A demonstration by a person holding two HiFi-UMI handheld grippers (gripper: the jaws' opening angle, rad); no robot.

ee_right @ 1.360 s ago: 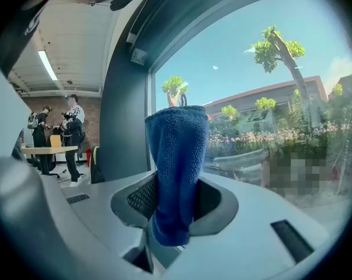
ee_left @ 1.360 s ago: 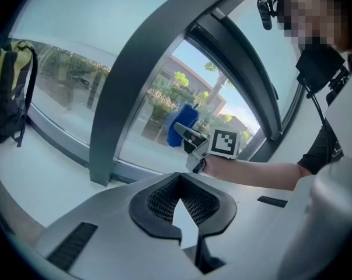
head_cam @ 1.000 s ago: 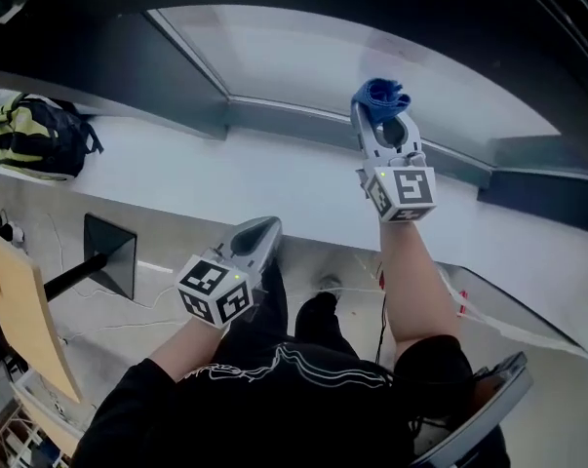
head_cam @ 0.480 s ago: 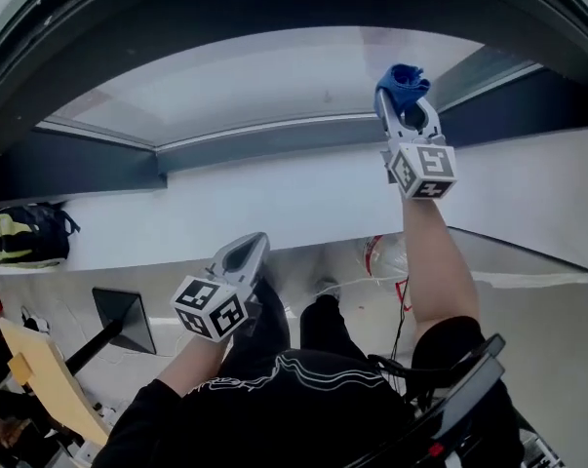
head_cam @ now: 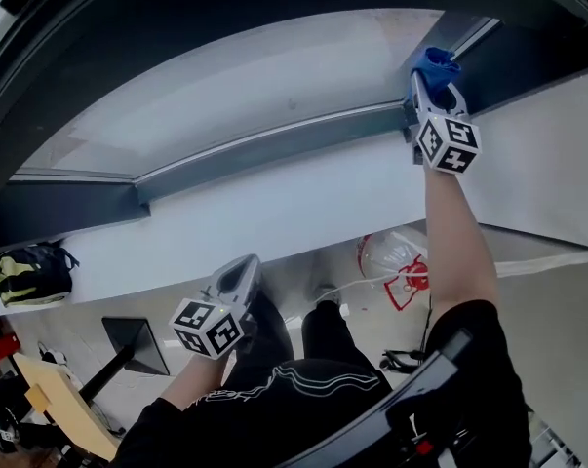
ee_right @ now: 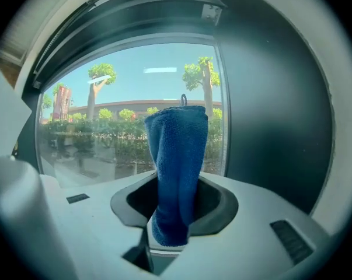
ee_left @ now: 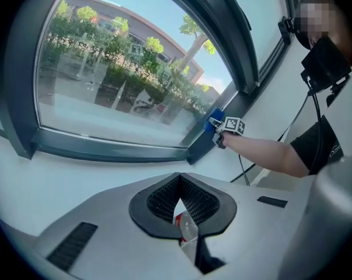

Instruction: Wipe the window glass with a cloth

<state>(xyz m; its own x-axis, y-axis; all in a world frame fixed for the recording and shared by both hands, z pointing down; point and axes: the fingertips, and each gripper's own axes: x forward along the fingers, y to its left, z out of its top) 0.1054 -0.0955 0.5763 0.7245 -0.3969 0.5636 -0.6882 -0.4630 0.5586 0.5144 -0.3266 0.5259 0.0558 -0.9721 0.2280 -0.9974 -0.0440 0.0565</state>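
A blue cloth [ee_right: 177,168] stands folded between the jaws of my right gripper [ee_right: 174,209], which is shut on it. In the head view that right gripper [head_cam: 432,78] is raised to the window glass [head_cam: 274,86] at its lower right corner, and the blue cloth [head_cam: 434,62] touches the pane beside the dark frame [head_cam: 274,144]. The left gripper view shows the cloth [ee_left: 214,122] far off at the same corner. My left gripper [head_cam: 237,273] hangs low by the person's legs, jaws closed together and holding nothing; the left gripper [ee_left: 181,206] points toward the window glass [ee_left: 117,80].
A wide white sill [head_cam: 274,213] runs below the frame. A black and yellow backpack [head_cam: 25,273] lies on its far left end. On the floor sit a red and white bag [head_cam: 401,266], a black stand base [head_cam: 137,347] and a wooden board [head_cam: 59,408].
My right gripper has carried the blue cloth to the right along the bottom of the pane, into the lower right corner. The left gripper has stayed low and shut.
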